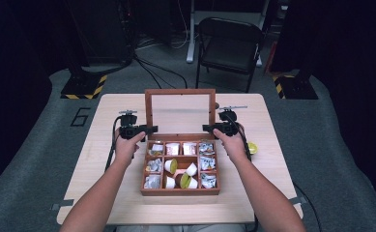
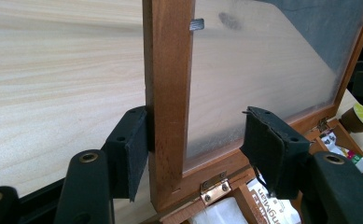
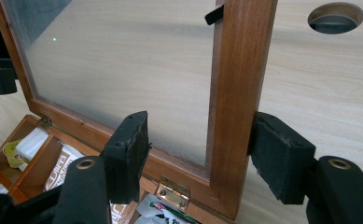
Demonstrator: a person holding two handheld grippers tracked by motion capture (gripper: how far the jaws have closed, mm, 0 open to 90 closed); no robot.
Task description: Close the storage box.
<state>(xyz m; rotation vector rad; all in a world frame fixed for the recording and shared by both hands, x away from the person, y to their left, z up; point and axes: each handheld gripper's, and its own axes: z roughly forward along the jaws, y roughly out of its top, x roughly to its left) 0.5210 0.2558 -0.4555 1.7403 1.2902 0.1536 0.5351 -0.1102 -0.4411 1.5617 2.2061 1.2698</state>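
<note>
The wooden table (image 1: 103, 159) carries a compartmented wooden box (image 1: 180, 190) near its middle, and the box's glass-paned lid (image 1: 180, 112) stands upright at the far edge, hinged along the box's back wall. The lid's long axis runs across the table from left to right, with its pane facing the person.

The left gripper (image 1: 138, 129) is at the lid's left stile, low down near the hinge. In the left gripper view, its outer pad touches the stile's outer face, while the inner jaw stands apart from the frame in front of the pane, so the jaws are part open around the wood and not clamped.

The right gripper (image 1: 218, 127) straddles the right stile in the same way. In the right gripper view, the outer pad is against the stile's outer edge and the inner jaw hangs clear of the glass, so it too has no pinch on the lid.

The pane is hazy, blurring the table seen through it. The gripper views cut off most of the box, showing only the brass hinges (image 3: 171, 192) and a few sachets (image 2: 268, 200). The print on them is too small to read.
</note>
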